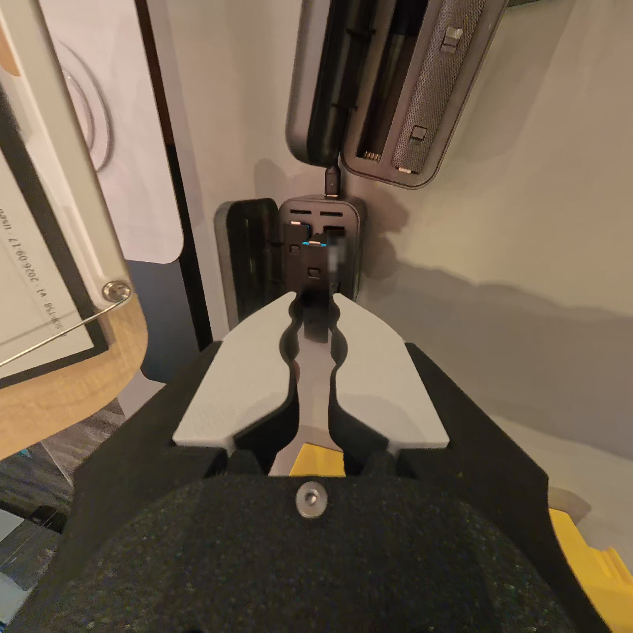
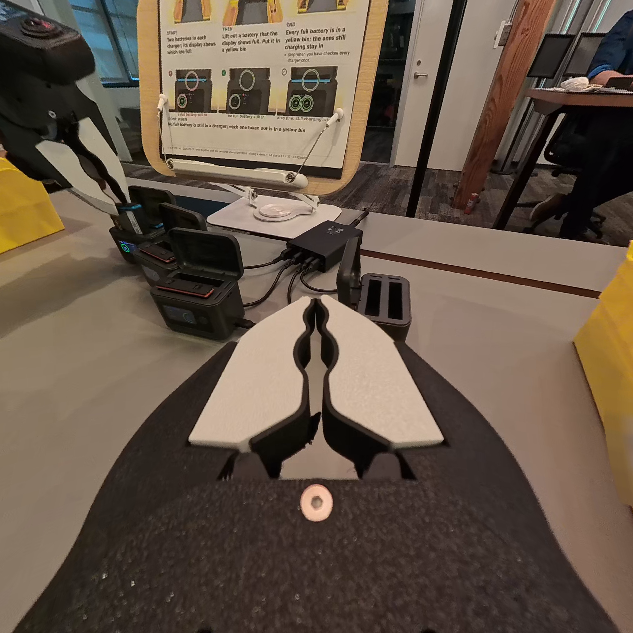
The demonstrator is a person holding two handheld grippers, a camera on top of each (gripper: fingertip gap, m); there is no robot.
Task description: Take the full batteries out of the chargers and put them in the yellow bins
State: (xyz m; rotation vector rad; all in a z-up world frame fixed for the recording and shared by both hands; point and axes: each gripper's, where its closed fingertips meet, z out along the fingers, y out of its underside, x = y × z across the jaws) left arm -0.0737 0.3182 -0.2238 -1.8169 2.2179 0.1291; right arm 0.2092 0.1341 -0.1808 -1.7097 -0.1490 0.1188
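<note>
Far left there's a yellow bin (image 2: 24, 209) with smooth plastic walls sitting on the matte grey tabletop (image 2: 85, 370). Right next to it the left gripper (image 2: 118, 202) comes down from above, its pale wavy-edged jaws pinching a black battery (image 1: 313, 274) with a blue strip on top. The battery sits partway out of its slot in the farthest charger (image 2: 126, 243), a boxy black one with a round green display lit up on the front. 2 more chargers follow in the row, lids flipped up, and the closest one (image 2: 197, 308) has an orange-edged battery (image 2: 186, 289) lying flush in it. Behind those is a wood-framed instruction board (image 2: 260, 89) on a white stand, then a black power hub (image 2: 323, 245) with cables fanning out. The right gripper (image 2: 315, 301) hovers over the tabletop, its grainy pale jaws pressed together on nothing. Just past its tips is another charger (image 2: 387, 303) with 2 bare slots. Far right, another yellow bin (image 2: 609, 359).
</note>
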